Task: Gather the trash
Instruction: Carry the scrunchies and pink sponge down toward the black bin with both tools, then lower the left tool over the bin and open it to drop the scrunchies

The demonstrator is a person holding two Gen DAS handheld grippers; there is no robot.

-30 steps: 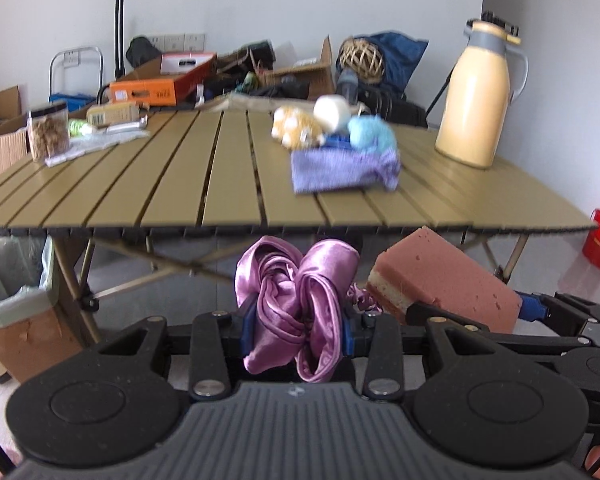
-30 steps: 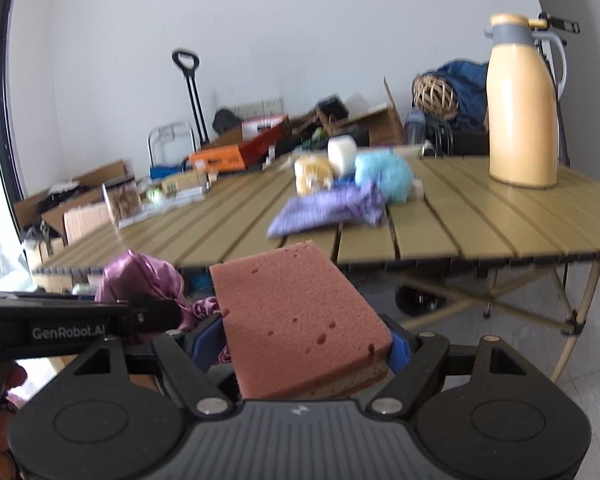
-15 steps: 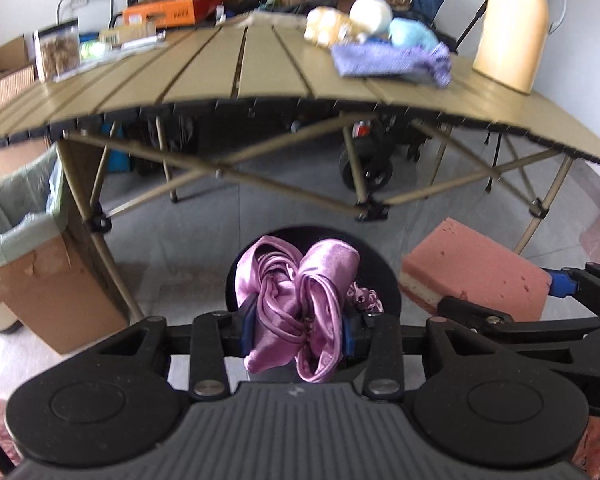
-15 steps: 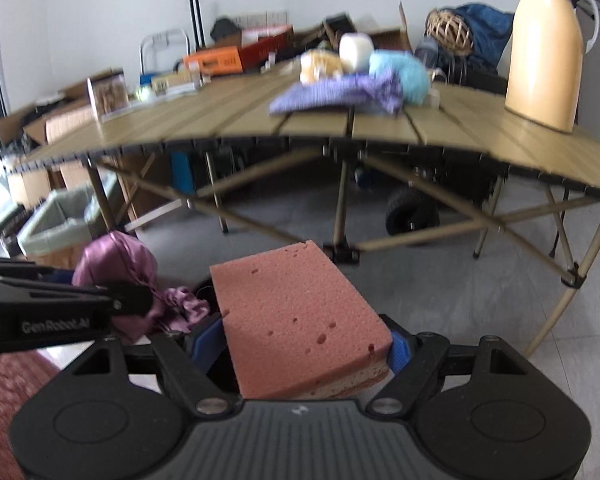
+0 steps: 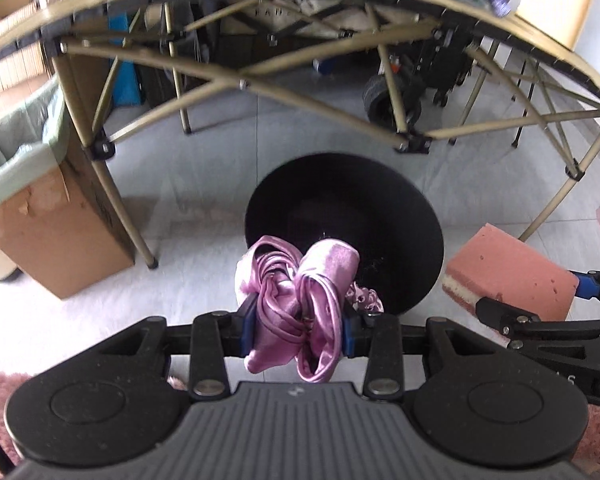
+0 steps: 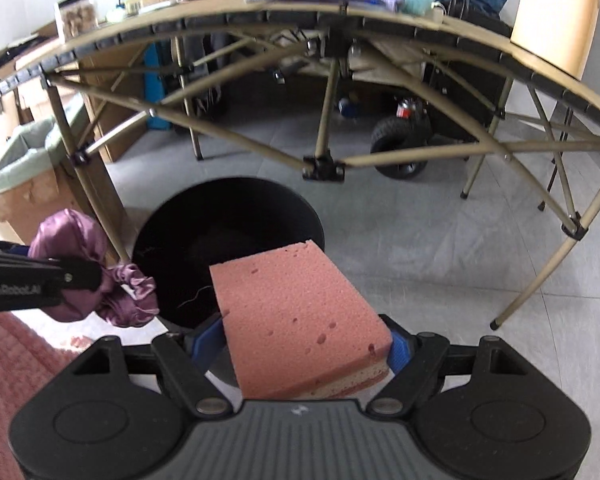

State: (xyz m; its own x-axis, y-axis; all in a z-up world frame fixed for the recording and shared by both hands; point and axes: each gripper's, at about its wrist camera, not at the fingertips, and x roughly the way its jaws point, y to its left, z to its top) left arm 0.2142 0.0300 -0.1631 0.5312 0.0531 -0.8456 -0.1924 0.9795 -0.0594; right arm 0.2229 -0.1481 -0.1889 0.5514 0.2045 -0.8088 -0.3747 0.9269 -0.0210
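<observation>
Already the left tongs (image 5: 298,330) clamp the limp, slippery satin cloth (image 5: 296,312) at its bunched middle and the right tongs (image 6: 306,346) pinch the light, squashy sponge (image 6: 296,316) across its sides, both above the black bin (image 6: 228,216) on the floor.

Left wrist view: mounted behind the fingers (image 5: 246,320), aimed steeply down, close above the black bin (image 5: 400,216) just past the fingertips. Right wrist view: same mounting, same downward tilt. Shared: bin (image 6: 228,200), folding table (image 6: 380,20) beyond the fingers, cardboard box (image 5: 60,240).
</observation>
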